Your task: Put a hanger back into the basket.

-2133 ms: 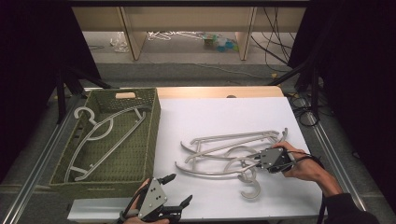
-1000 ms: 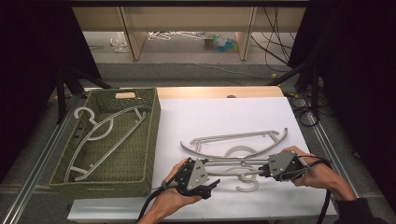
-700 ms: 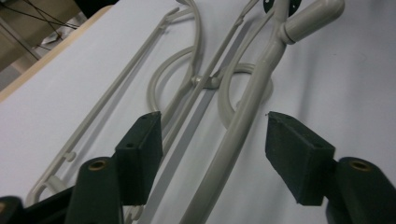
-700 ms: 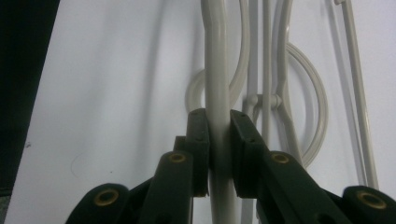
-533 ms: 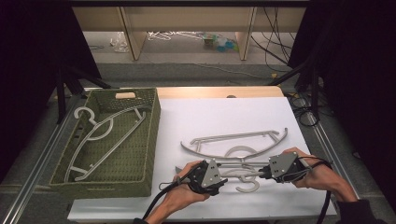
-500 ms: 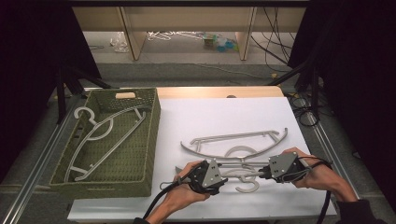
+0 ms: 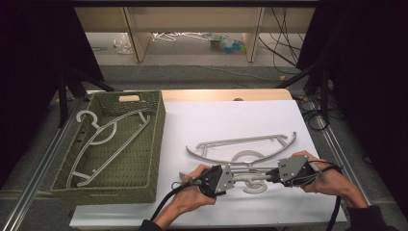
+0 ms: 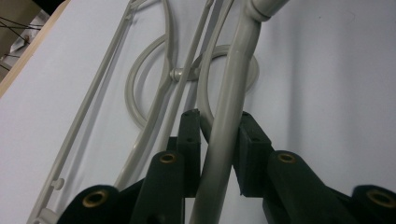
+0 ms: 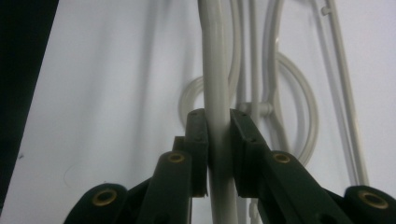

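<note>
White covering spreads over the surface (image 7: 240, 120), with dark curtains to either side and a pale shelf unit with cables beyond its far edge. On the person's left sits a green woven basket (image 7: 156, 139), and inside it lies one grey hanger (image 7: 103, 142) with its hook toward the far left corner. Near the front edge, the held hanger (image 7: 250, 174) stretches between the two hands. The left tool (image 7: 226, 177) has just been closing its jaws, and in the left gripper view they now pinch the thick grey bar of that hanger (image 8: 224, 135), one pad on each side of it. The right tool (image 7: 272, 174) grips the same hanger from the other end; in the right gripper view its jaws are pressed against the straight bar (image 9: 217, 130) with the bar running up between them. Just beyond the held hanger lies a second hanger (image 7: 240, 147), flat on the white covering, its hook curling toward the held one so that the two hooks overlap in the high view. Whether they touch cannot be told. The basket stands well apart from both tools.
</note>
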`<state>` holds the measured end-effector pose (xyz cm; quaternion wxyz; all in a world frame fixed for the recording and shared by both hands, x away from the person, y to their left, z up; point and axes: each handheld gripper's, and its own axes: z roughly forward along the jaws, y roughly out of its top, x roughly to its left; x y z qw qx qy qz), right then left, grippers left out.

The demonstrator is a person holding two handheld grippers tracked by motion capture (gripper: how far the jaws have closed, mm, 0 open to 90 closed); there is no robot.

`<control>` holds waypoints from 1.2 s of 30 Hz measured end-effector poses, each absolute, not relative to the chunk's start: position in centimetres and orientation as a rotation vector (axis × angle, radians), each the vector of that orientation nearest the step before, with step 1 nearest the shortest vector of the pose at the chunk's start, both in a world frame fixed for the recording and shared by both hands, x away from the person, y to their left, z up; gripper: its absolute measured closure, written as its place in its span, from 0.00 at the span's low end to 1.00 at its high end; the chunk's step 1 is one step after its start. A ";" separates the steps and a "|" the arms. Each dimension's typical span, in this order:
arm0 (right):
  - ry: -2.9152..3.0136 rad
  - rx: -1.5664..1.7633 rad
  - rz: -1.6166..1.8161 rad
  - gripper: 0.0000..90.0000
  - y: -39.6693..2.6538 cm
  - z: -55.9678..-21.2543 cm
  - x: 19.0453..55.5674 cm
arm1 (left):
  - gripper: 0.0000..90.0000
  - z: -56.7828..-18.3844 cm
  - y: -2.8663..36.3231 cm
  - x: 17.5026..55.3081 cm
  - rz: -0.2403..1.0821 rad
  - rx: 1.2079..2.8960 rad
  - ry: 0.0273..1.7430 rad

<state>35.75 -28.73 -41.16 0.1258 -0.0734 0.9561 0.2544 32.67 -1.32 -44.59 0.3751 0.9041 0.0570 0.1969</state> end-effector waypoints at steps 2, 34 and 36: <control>2.741 -0.174 0.759 0.85 -28.8 -41.0 35.7 | 0.84 -44.3 -1.3 32.7 0.500 2.318 0.155; 2.519 0.400 1.117 0.47 -29.1 -39.9 33.8 | 0.88 -38.5 4.5 34.1 0.265 2.122 0.660; 2.516 0.389 1.120 0.47 -29.1 -40.0 33.6 | 0.88 -37.6 5.1 34.1 0.262 2.089 0.677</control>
